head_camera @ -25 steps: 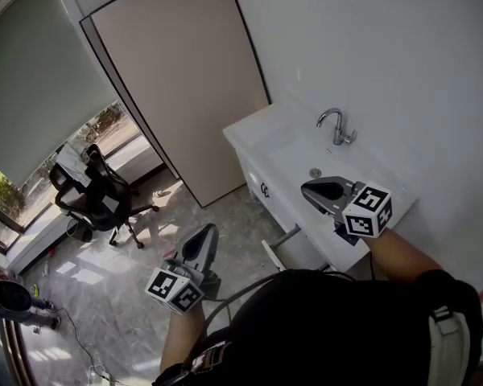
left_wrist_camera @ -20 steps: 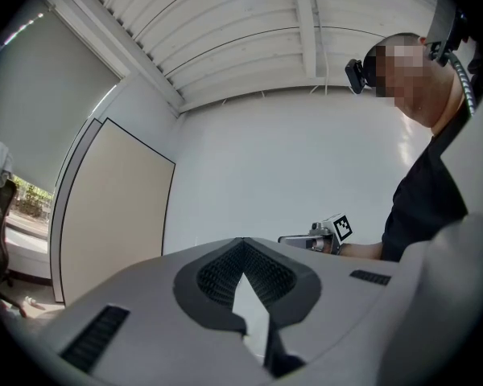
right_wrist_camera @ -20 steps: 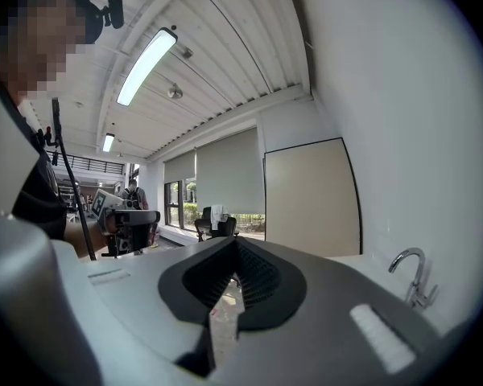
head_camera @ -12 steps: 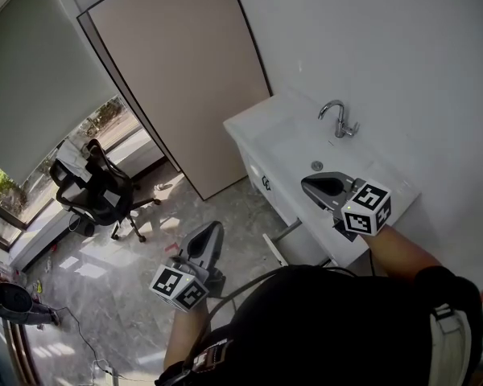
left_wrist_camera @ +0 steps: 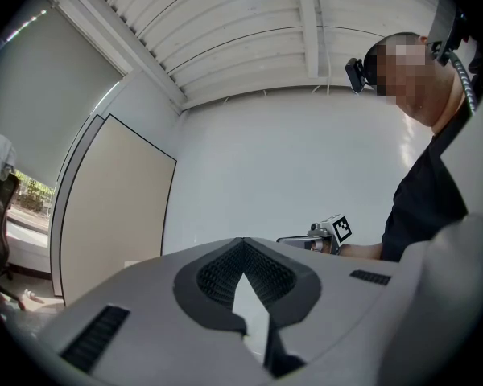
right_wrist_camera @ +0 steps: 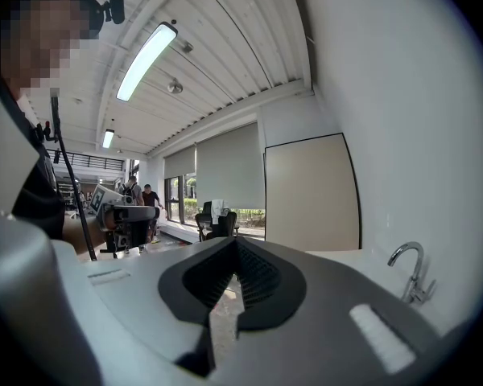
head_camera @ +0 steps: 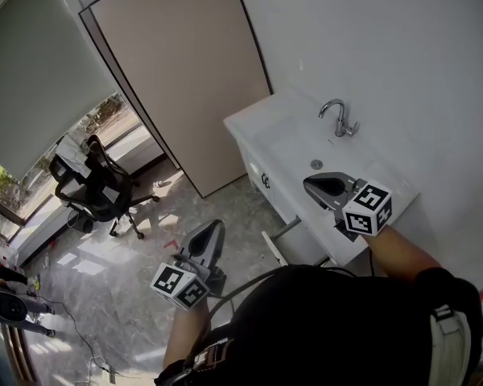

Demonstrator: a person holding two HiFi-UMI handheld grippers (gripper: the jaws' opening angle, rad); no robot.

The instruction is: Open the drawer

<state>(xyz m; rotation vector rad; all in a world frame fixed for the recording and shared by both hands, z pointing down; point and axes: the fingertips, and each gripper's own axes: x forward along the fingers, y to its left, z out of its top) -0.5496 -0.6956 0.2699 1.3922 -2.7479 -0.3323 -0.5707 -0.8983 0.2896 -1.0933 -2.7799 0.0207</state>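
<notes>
Both tongs closed, empty: left tongs (head_camera: 215, 228) over floor (head_camera: 137, 284), right tongs (head_camera: 310, 186) above washbasin (head_camera: 249, 127); drawer (head_camera: 262, 180) seemingly shut.

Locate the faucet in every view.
Head view: faucet right of centre, against the wall.
Left gripper view: not in it.
Right gripper view: lower right.
Shared landmark: beige panel, top centre in the head view, left in the left gripper view, right of centre in the right gripper view.
</notes>
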